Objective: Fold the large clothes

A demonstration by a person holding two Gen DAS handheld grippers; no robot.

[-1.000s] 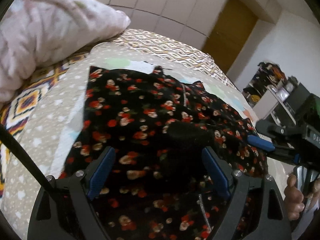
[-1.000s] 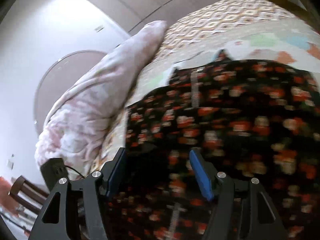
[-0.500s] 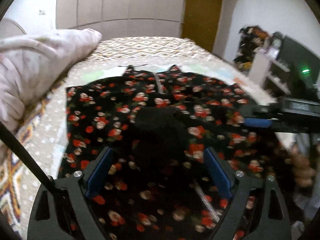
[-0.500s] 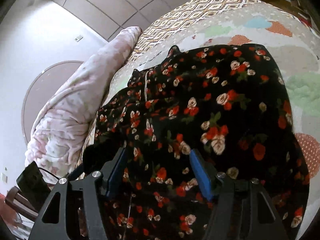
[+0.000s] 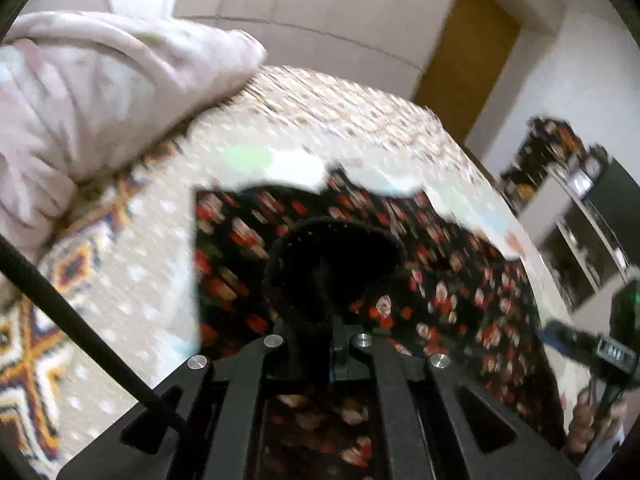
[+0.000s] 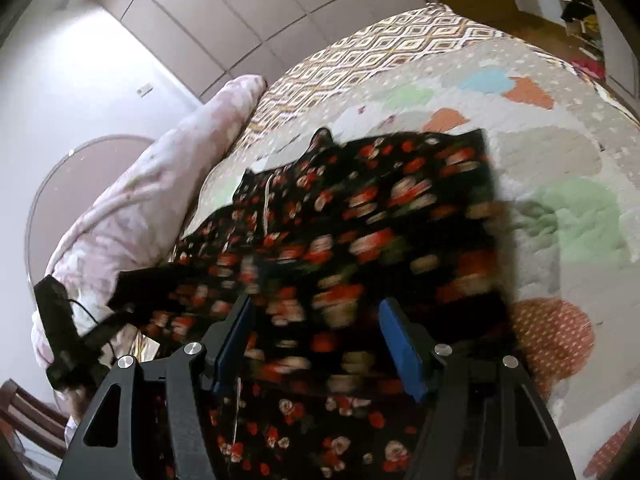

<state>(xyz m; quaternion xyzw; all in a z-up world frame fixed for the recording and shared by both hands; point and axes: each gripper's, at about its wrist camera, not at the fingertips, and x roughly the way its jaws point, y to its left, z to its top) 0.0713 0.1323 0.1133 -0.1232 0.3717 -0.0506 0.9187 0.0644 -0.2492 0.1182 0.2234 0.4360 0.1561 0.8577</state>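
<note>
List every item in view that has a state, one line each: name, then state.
Left claw: shut on a dark bunched fold of the garment.
Right claw: open, blue pads apart over the fabric, not pressing it.
Black floral dress with red and cream flowers: spread on the bed, partly lifted at the near edge.
Pale pink quilt: bunched up beside the dress.
Brown wooden door: closed.

Left wrist cam sits low and close over the near edge of the bed (image 5: 132, 240), angled down, facing the far edge and wardrobe wall. Right wrist cam looks down from the bed's near right side toward the far left corner. Both share the floral garment (image 5: 440, 280) (image 6: 400, 216), pink duvet (image 5: 100, 80) (image 6: 160, 184) and wardrobe.
</note>
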